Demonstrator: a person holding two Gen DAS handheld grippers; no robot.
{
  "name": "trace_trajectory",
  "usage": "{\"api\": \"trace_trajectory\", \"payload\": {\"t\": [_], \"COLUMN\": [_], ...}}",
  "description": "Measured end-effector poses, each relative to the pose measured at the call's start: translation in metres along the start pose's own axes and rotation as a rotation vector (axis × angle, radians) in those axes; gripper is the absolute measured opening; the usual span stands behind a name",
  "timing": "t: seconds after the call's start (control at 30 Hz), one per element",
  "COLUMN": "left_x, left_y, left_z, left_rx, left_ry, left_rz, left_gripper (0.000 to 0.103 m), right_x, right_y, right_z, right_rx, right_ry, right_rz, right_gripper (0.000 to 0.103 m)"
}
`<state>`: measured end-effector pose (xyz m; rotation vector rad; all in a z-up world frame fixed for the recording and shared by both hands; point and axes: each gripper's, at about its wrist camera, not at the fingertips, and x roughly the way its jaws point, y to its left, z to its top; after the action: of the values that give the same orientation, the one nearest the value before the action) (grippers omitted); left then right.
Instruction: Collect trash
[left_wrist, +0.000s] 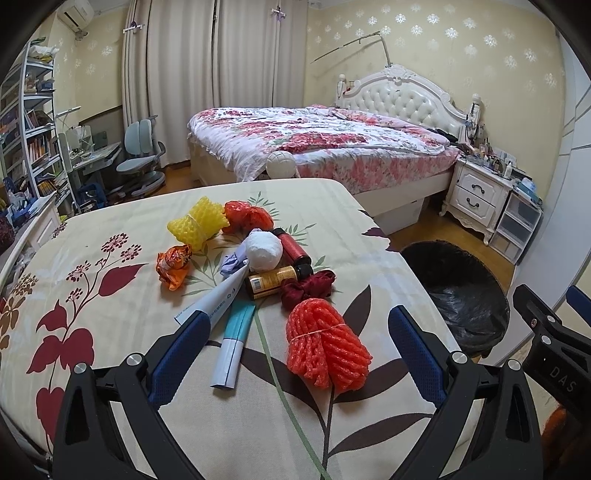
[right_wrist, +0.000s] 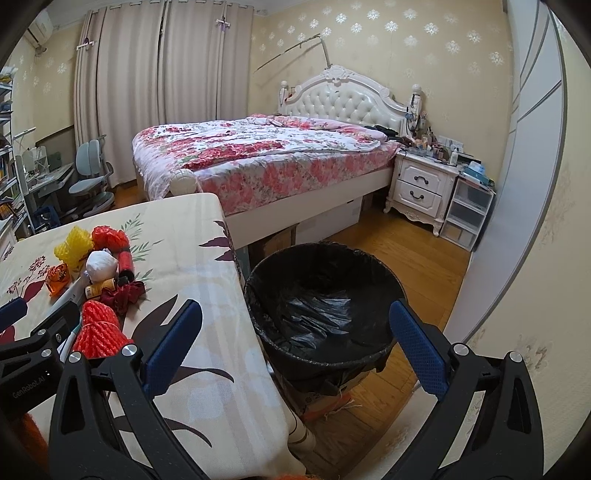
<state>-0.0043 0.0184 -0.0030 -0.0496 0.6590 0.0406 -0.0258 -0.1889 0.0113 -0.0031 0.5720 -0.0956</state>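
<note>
Trash lies in a heap on the floral-cloth table (left_wrist: 92, 240): a red foam net (left_wrist: 327, 345), a yellow foam net (left_wrist: 197, 221), an orange wrapper (left_wrist: 173, 267), a white ball (left_wrist: 263, 249), a crumpled red bag (left_wrist: 248, 215), two small bottles (left_wrist: 275, 280), a dark red cloth (left_wrist: 306, 290) and a white-teal tube (left_wrist: 231, 339). My left gripper (left_wrist: 299, 328) stands open just short of the red foam net and the tube, holding nothing. My right gripper (right_wrist: 295, 325) stands open and empty over the black-lined trash bin (right_wrist: 321, 295), to the right of the table (right_wrist: 199, 258).
The bin (left_wrist: 461, 295) stands on the wooden floor against the table's right edge. Behind are a bed (right_wrist: 266, 155) with a floral cover, a white nightstand (right_wrist: 421, 184), plastic drawers (right_wrist: 467, 214), a desk chair (left_wrist: 142, 155) and bookshelves (left_wrist: 33, 129). A wardrobe wall (right_wrist: 532, 147) runs along the right.
</note>
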Motion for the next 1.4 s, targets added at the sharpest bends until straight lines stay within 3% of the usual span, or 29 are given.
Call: {"api": "trace_trajectory", "payload": {"t": [1.4], "left_x": [0.002], "left_y": [0.0], "left_z": [-0.008], "left_rx": [0.004], "left_ry": [0.017], "left_rz": [-0.003], "left_gripper": [0.093], "right_x": [0.004], "right_y": [-0.004], "right_z": [-0.01], "right_rx": [0.009], "right_ry": [0.022], "right_rz": [0.005], "right_gripper": [0.099]}}
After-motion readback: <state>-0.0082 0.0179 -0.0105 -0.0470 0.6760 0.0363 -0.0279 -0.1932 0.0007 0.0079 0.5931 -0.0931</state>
